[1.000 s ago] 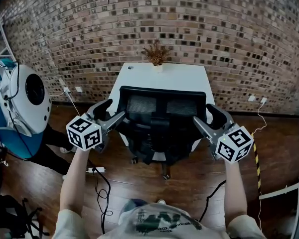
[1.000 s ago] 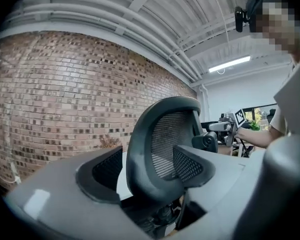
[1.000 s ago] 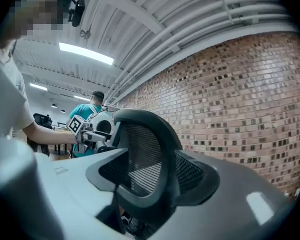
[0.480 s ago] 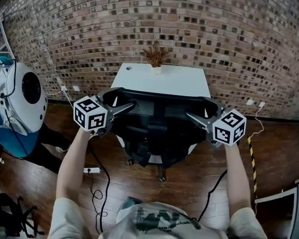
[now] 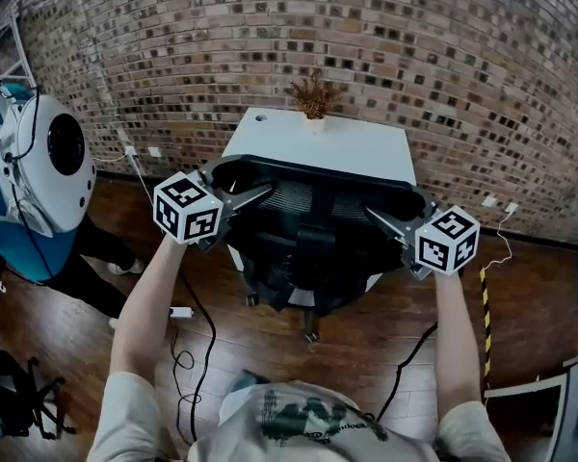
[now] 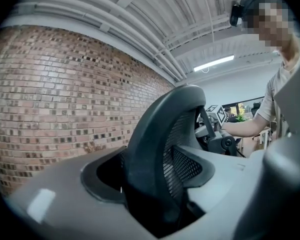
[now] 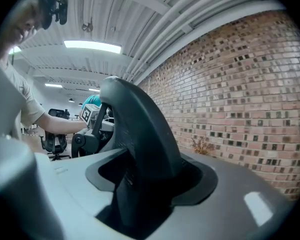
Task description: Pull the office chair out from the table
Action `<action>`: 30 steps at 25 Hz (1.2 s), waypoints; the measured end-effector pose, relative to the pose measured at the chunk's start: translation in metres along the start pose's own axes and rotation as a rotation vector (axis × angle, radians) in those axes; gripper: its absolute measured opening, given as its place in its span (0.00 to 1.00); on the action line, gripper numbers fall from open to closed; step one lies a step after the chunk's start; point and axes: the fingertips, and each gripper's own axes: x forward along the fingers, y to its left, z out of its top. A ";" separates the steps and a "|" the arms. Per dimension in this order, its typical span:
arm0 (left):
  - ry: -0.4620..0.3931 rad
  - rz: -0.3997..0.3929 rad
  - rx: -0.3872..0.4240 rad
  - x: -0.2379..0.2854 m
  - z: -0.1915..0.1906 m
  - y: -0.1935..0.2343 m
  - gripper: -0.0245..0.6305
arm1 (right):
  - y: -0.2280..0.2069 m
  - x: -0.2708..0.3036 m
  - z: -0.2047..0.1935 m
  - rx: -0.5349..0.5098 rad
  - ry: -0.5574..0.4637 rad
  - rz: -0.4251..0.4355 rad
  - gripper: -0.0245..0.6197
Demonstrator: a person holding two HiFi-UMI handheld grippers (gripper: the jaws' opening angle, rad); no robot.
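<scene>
The black mesh office chair [image 5: 308, 229] stands tucked against the white table [image 5: 318, 147], its backrest facing me. My left gripper [image 5: 239, 179] straddles the backrest's top left corner. My right gripper [image 5: 395, 205] straddles the top right corner. In the left gripper view the backrest edge [image 6: 160, 149] fills the gap of that gripper [image 6: 155, 184]; its jaws are closing, pads against the frame. In the right gripper view the backrest edge [image 7: 140, 144] likewise sits clamped in the closing jaws of that gripper [image 7: 140, 194]. The seat is hidden behind the backrest.
A dried plant [image 5: 313, 96] stands at the table's far edge against the brick wall [image 5: 414, 56]. A white round-faced machine [image 5: 43, 162] stands at the left. Cables [image 5: 188, 354] and a power strip [image 5: 180, 312] lie on the wooden floor. Striped tape [image 5: 484, 316] runs at the right.
Both grippers have moved up and inward from beside the chair onto the backrest's top corners, where their jaws now sit around its rim.
</scene>
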 end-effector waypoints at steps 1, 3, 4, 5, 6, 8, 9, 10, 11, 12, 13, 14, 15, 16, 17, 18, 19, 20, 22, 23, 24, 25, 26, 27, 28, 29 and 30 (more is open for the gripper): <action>0.004 0.000 0.000 -0.002 0.000 -0.001 0.51 | 0.001 0.000 0.000 -0.001 -0.001 -0.002 0.47; 0.004 0.006 0.001 -0.004 -0.001 -0.003 0.51 | 0.004 -0.001 -0.001 -0.002 -0.004 -0.011 0.47; 0.001 0.009 0.002 -0.006 -0.001 -0.004 0.51 | 0.006 -0.001 -0.001 -0.002 -0.006 -0.016 0.47; -0.003 0.011 0.003 -0.007 -0.001 -0.005 0.52 | 0.007 -0.002 -0.001 -0.003 -0.006 -0.021 0.47; -0.006 0.012 0.005 -0.008 0.000 -0.006 0.52 | 0.008 -0.003 0.000 -0.004 -0.006 -0.026 0.48; -0.008 0.012 0.012 -0.012 0.003 -0.009 0.52 | 0.011 -0.006 0.003 -0.010 -0.003 -0.032 0.48; -0.008 0.012 0.017 -0.014 0.005 -0.011 0.52 | 0.013 -0.007 0.004 -0.013 0.000 -0.033 0.48; -0.009 0.012 0.022 -0.016 0.006 -0.013 0.52 | 0.015 -0.008 0.005 -0.017 0.001 -0.036 0.48; -0.008 0.012 0.026 -0.018 0.007 -0.015 0.51 | 0.017 -0.010 0.006 -0.019 0.001 -0.040 0.48; -0.008 0.011 0.028 -0.020 0.007 -0.017 0.51 | 0.018 -0.012 0.006 -0.018 0.000 -0.045 0.48; -0.008 0.011 0.029 -0.020 0.008 -0.020 0.51 | 0.018 -0.014 0.005 -0.015 -0.001 -0.050 0.48; -0.007 0.011 0.028 -0.021 0.008 -0.022 0.51 | 0.019 -0.016 0.005 -0.009 -0.001 -0.056 0.49; -0.007 0.012 0.027 -0.021 0.008 -0.025 0.51 | 0.019 -0.018 0.004 -0.001 0.000 -0.061 0.49; -0.006 0.013 0.026 -0.023 0.008 -0.028 0.51 | 0.020 -0.021 0.003 0.007 0.000 -0.066 0.50; -0.005 0.014 0.025 -0.024 0.008 -0.030 0.51 | 0.022 -0.023 0.003 0.015 -0.001 -0.071 0.50; -0.006 0.015 0.024 -0.026 0.008 -0.032 0.51 | 0.023 -0.024 0.003 0.021 -0.004 -0.077 0.51; -0.008 0.015 0.024 -0.028 0.009 -0.033 0.51 | 0.025 -0.025 0.004 0.025 -0.008 -0.083 0.51; -0.011 0.015 0.024 -0.031 0.009 -0.034 0.51 | 0.028 -0.026 0.004 0.028 -0.012 -0.089 0.51; -0.013 0.018 0.023 -0.037 0.008 -0.036 0.51 | 0.036 -0.028 0.004 0.033 -0.022 -0.097 0.51; -0.011 0.019 0.020 -0.041 0.008 -0.038 0.52 | 0.041 -0.029 0.003 0.037 -0.026 -0.099 0.51; -0.008 0.019 0.016 -0.045 0.006 -0.039 0.52 | 0.046 -0.030 0.002 0.042 -0.028 -0.099 0.51; -0.006 0.018 0.013 -0.050 0.006 -0.041 0.52 | 0.052 -0.031 0.001 0.047 -0.030 -0.099 0.51; -0.004 0.018 0.010 -0.055 0.005 -0.043 0.52 | 0.058 -0.032 0.001 0.054 -0.031 -0.099 0.51; -0.004 0.018 0.008 -0.060 0.005 -0.045 0.52 | 0.064 -0.033 0.001 0.061 -0.032 -0.100 0.51; -0.005 0.019 0.006 -0.065 0.005 -0.046 0.52 | 0.071 -0.034 0.002 0.067 -0.034 -0.101 0.51; -0.006 0.018 0.004 -0.071 0.004 -0.049 0.52 | 0.077 -0.036 0.001 0.073 -0.036 -0.104 0.51; -0.007 0.017 0.000 -0.076 0.003 -0.052 0.52 | 0.083 -0.038 0.000 0.079 -0.038 -0.107 0.51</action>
